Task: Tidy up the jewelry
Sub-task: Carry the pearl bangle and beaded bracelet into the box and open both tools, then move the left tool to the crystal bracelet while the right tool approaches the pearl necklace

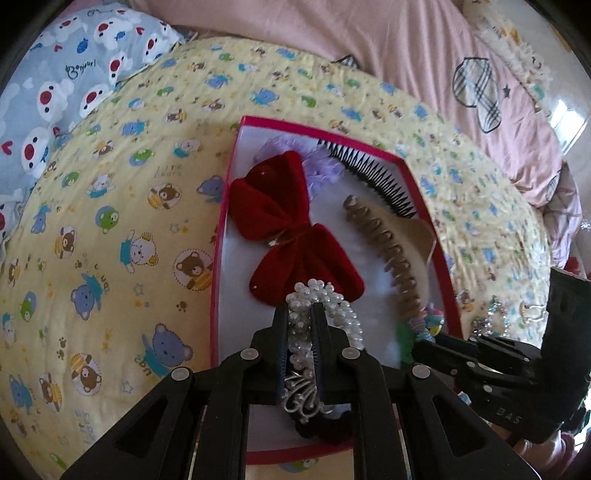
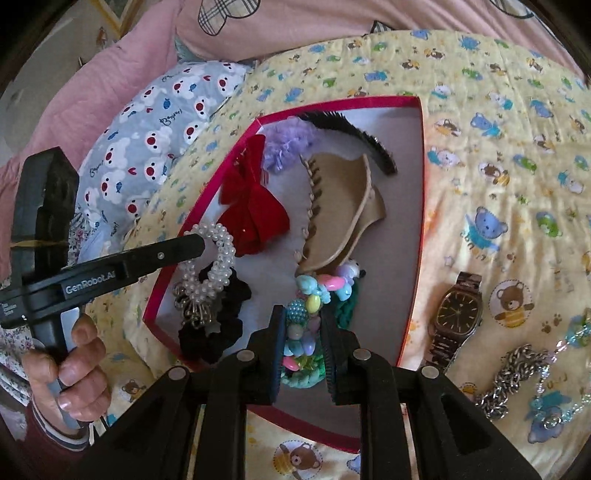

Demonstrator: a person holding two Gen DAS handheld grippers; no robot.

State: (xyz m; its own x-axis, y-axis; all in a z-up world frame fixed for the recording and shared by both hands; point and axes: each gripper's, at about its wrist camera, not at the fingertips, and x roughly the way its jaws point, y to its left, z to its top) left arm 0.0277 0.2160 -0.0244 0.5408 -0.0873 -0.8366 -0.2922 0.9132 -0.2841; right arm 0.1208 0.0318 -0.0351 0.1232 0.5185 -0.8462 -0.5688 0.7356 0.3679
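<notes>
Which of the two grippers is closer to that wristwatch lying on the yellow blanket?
The right one. The right gripper is over the near end of the red box, with the wristwatch just outside that box on its right. The left gripper holds the pearl scrunchie at the box's far left side.

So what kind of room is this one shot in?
Most likely a bedroom, with the work done on a bed: a yellow bear-print quilt lies under the red box, with a fish-print pillow and pink bedding behind it.
</notes>
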